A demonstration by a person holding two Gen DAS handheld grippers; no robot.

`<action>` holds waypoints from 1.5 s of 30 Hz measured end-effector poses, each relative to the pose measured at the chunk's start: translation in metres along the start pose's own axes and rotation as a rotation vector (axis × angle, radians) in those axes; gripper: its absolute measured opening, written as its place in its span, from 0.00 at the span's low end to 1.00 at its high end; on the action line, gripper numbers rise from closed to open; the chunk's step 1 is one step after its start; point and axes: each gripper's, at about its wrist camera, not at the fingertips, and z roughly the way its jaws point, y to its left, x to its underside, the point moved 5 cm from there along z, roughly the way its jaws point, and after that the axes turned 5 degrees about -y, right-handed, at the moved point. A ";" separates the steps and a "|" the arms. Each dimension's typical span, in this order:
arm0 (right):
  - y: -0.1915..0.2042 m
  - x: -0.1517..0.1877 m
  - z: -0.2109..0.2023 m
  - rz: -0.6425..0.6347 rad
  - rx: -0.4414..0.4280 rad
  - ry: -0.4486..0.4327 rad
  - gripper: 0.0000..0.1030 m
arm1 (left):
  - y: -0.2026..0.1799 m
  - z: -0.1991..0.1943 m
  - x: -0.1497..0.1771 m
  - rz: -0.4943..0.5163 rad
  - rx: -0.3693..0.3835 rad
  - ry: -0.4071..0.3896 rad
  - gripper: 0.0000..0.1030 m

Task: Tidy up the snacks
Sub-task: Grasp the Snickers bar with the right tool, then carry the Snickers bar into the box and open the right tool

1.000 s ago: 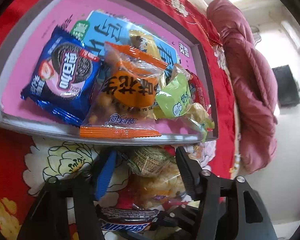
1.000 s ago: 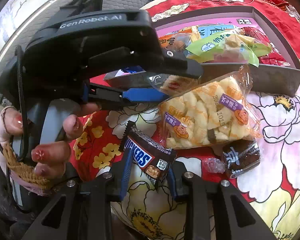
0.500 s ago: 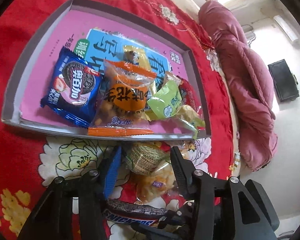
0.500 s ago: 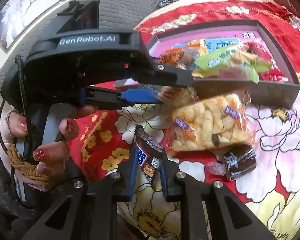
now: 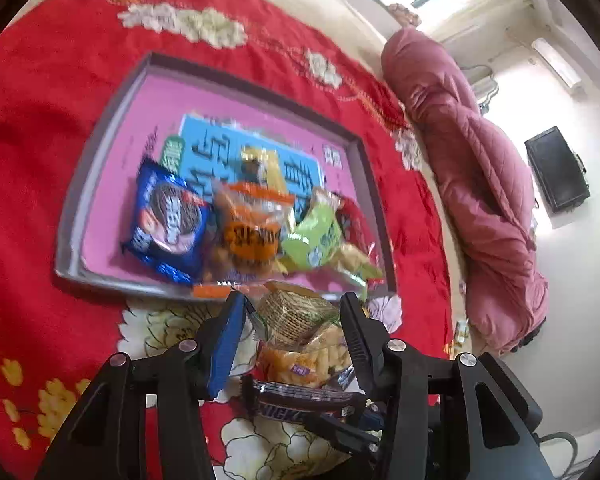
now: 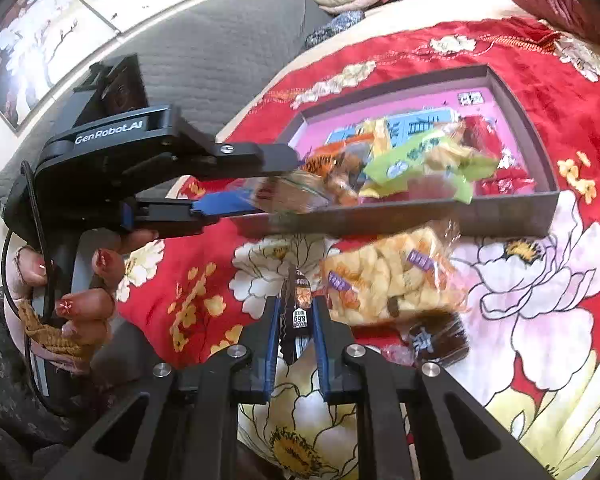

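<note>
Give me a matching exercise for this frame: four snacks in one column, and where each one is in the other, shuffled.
Snacks:
1. Snickers bar
2. green-wrapped cracker pack
3. blue cookie packet
4. yellow puffed-snack bag

Places:
A. lying in the tray, at its left end in the left wrist view
B. between the fingers of the left gripper
C. clamped in the right gripper
D. on the red floral cloth, outside the tray, beside its near wall

Pairs: 1-C, 2-B, 3-A, 4-D
</note>
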 end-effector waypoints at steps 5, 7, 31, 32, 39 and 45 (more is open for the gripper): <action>0.001 -0.007 -0.005 0.018 -0.014 -0.036 0.16 | 0.003 -0.010 -0.005 0.003 -0.020 -0.030 0.49; 0.002 -0.011 -0.009 0.026 -0.028 -0.058 0.15 | 0.004 -0.012 -0.006 0.012 -0.036 -0.040 0.49; -0.026 -0.055 -0.034 0.120 -0.014 -0.236 0.15 | 0.007 -0.022 -0.010 0.067 -0.119 -0.100 0.49; -0.027 -0.057 -0.034 0.123 -0.013 -0.241 0.15 | 0.007 -0.022 -0.010 0.068 -0.122 -0.100 0.49; -0.036 -0.070 -0.032 0.134 0.013 -0.271 0.15 | 0.013 -0.014 -0.012 0.069 -0.144 -0.097 0.49; -0.042 -0.077 -0.010 0.121 0.033 -0.222 0.15 | 0.017 -0.004 -0.016 0.088 -0.179 -0.099 0.49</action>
